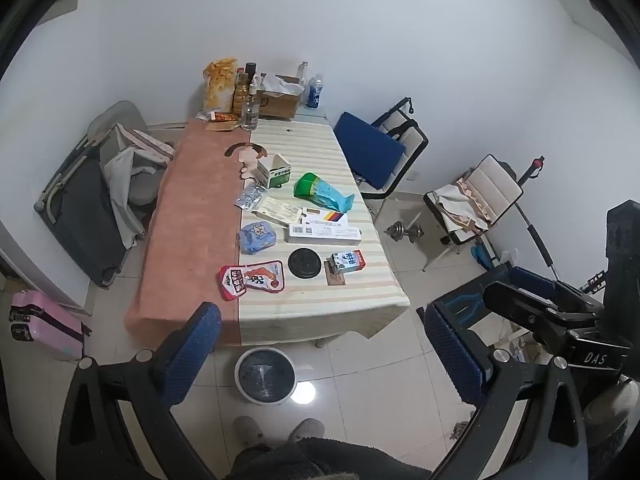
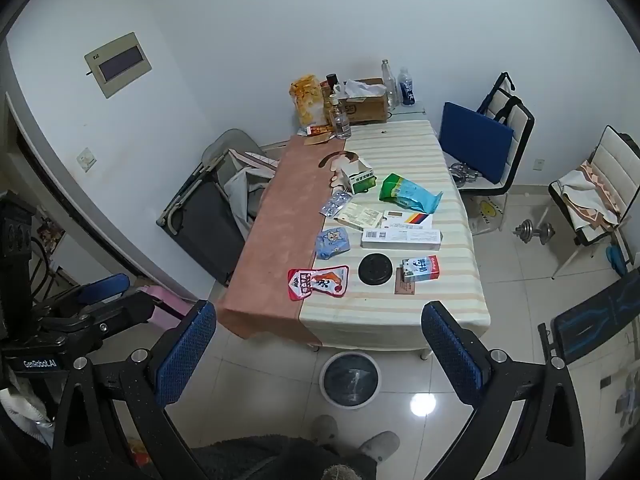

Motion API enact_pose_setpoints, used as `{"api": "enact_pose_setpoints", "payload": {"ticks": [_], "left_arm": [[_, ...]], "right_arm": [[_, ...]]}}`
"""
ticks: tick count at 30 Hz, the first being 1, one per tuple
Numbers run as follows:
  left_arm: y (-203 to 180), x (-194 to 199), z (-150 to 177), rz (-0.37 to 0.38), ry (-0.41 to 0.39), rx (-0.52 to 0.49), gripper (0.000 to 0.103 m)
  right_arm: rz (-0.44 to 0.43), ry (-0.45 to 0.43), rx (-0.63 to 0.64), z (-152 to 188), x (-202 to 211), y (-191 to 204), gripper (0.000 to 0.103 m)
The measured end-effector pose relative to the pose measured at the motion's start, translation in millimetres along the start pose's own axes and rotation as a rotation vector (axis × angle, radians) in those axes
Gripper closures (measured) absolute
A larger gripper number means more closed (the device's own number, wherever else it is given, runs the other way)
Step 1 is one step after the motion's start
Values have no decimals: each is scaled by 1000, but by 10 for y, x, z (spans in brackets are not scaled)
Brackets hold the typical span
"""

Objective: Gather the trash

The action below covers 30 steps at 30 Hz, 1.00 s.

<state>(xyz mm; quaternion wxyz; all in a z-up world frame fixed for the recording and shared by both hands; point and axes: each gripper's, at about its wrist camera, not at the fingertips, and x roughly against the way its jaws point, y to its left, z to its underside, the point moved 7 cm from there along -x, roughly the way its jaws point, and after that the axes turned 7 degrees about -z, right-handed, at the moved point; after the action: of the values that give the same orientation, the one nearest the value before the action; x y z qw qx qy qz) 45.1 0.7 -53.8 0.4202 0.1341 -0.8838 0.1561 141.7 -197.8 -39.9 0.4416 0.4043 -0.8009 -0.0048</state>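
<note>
Both grippers hang over the tiled floor short of the table, holding nothing: my left gripper [image 1: 320,352] has its blue-padded fingers spread wide, and my right gripper [image 2: 320,348] is spread the same way.

Largest ahead is the long table [image 1: 340,300] under a cream striped cloth, with a salmon-pink towel runner [image 1: 188,216] laid along its left side. At its near end, on the floor, stands the round white bin with a dark liner [image 1: 265,376], between my fingers and just beyond my grey slippers [image 1: 306,428].

The trash lies on the table, well apart from both grippers. Farthest of it is the green and blue plastic bag [image 1: 320,192], lying flat. Nearer comes the long white cardboard box [image 1: 325,233], then the red and white snack packet [image 1: 252,278] across the seam of towel and cloth. Beside that sit the blue printed tissue pack [image 1: 257,238], the black round lid [image 1: 305,263] and the small milk carton [image 1: 347,262] on its side. A green and white open box [image 1: 275,172] and silver pill blister sheets [image 1: 249,197] lie farther back.

Around the table stand a blue-cushioned chair [image 2: 476,148] on the right, a folded dark cot [image 2: 200,224] on the left, and a pink suitcase [image 1: 44,326] by the wall. Bottles and a brown cardboard box [image 1: 278,100] crowd the far end.
</note>
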Motion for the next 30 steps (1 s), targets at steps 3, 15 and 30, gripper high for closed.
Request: {"api": "enact_pose_setpoints", "payload": {"ticks": [3, 15, 30], "left_arm": [[-44, -7, 10, 1, 1, 1, 0], [-213, -84, -12, 8, 4, -19, 0], [-236, -156, -98, 20, 2, -20, 0]], "right_arm": [[2, 4, -2, 10, 0, -4, 0], [-5, 4, -11, 8, 17, -31, 0], [-10, 8, -5, 19, 64, -35, 0]]}}
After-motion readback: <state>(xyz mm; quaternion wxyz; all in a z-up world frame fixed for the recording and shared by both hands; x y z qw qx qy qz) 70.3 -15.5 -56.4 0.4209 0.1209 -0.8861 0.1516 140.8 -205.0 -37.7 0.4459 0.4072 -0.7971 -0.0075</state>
